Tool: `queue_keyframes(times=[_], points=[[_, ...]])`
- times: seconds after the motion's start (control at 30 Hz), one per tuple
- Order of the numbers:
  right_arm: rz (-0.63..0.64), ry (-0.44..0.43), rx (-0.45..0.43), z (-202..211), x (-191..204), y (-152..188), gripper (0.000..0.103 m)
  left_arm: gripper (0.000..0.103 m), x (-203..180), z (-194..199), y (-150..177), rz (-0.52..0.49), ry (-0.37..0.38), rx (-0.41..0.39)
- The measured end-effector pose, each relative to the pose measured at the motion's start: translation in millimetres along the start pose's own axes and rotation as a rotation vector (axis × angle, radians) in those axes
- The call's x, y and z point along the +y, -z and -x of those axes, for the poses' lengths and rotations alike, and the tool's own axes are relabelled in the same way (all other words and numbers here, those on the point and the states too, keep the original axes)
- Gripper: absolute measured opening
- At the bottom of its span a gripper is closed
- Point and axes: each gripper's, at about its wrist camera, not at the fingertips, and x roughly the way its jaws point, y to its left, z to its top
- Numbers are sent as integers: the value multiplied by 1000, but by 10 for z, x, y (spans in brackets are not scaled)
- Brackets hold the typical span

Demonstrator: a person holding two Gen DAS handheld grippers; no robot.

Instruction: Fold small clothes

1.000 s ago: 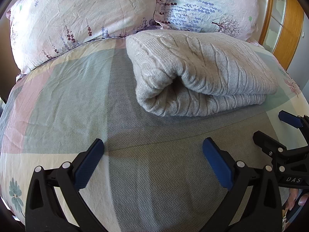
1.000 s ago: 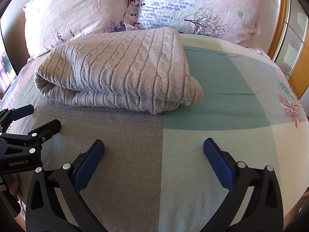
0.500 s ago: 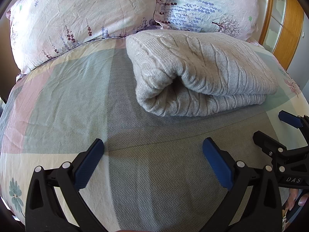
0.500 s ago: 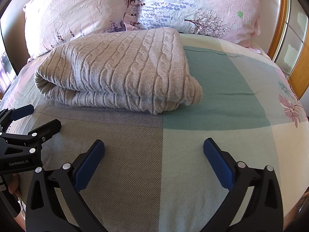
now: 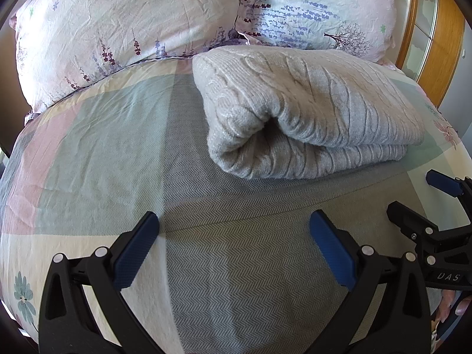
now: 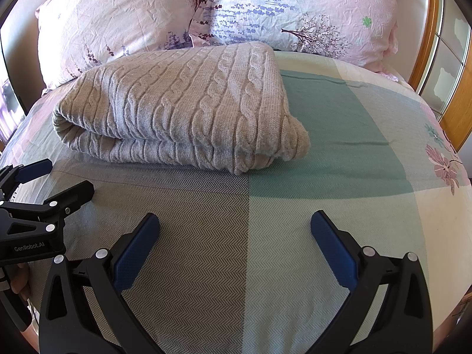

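Sweater first: the beige cable-knit sweater (image 5: 309,112) lies folded into a thick, layered bundle on the bed with the pastel checked, herringbone-weave cover (image 5: 230,265), just in front of two pink floral pillows (image 6: 295,8). Seen from my right wrist camera it sits left of centre (image 6: 183,106), its rolled fold edge facing the left side and a soft corner drooping toward the green patch of the cover.

Comparing with the frames from the last second, I find nothing has shifted: the bundle keeps the same outline, and both tools hold the same pose. That stillness tells me the fold is probably finished and I am pausing, not mid-move.

My left gripper (image 5: 233,247) hovers over the cover short of the sweater, its blue-padded fingers (image 5: 135,253) spread wide and grasping nothing. My right gripper (image 6: 236,247) is likewise released, fingers (image 6: 333,250) splayed apart over bare fabric, well clear of the knit. Each tool also shows at the edge of the other's view.

I judge the task near its end. The open mouth of the fold on the left side looks a bit puffy; if anything remains, it would be pressing that edge flat or squaring the drooping corner.
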Motion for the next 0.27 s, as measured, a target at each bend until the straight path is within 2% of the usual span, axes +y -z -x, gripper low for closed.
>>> queue_keyframes(times=[0.27], points=[[0, 0, 0, -2, 1, 0, 102, 101, -5, 1, 0, 1, 0, 0]])
